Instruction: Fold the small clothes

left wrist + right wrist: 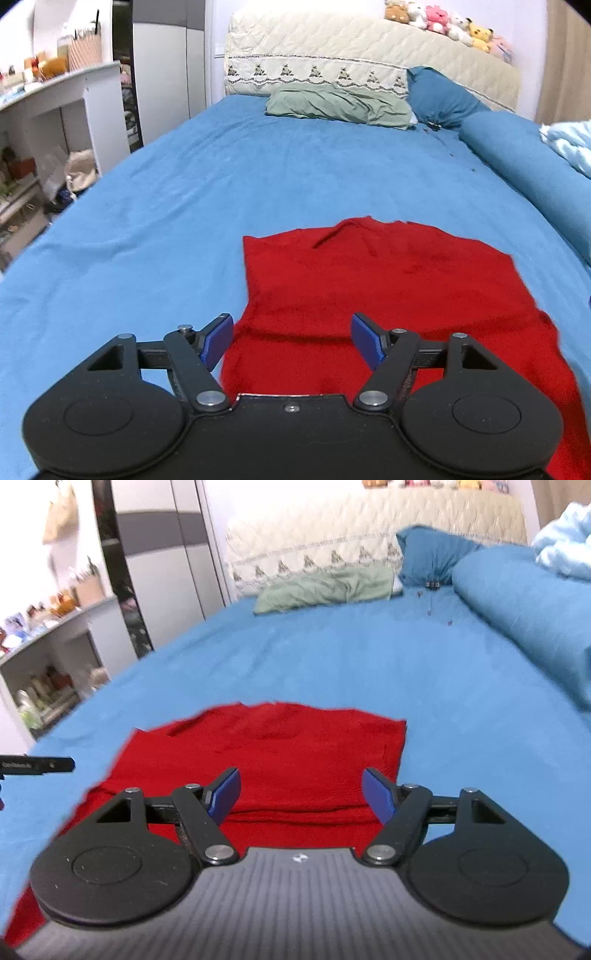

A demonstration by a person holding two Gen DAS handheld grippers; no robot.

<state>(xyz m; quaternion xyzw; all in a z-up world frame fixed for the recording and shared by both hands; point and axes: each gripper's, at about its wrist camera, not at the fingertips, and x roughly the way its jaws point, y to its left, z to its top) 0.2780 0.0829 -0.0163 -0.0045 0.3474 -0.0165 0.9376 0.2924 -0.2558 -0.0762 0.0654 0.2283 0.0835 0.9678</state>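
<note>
Left gripper [291,341] and right gripper [301,794], both wide and empty, hover over the near fold of the red garment [388,291].
Garment flat on the blue bed [184,206], long axis running near-to-far; left gripper by its left edge, right gripper nearer its right edge.

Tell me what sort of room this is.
A bedroom, most likely: a bed with a blue sheet, a quilted headboard topped with plush toys, and a green pillow.

My left hand-held gripper [291,341] hides the near edge of the red garment [388,288], whose right corner runs off frame. The right wrist view is blurred; the shelf clutter [44,698] there stays unreadable.
</note>
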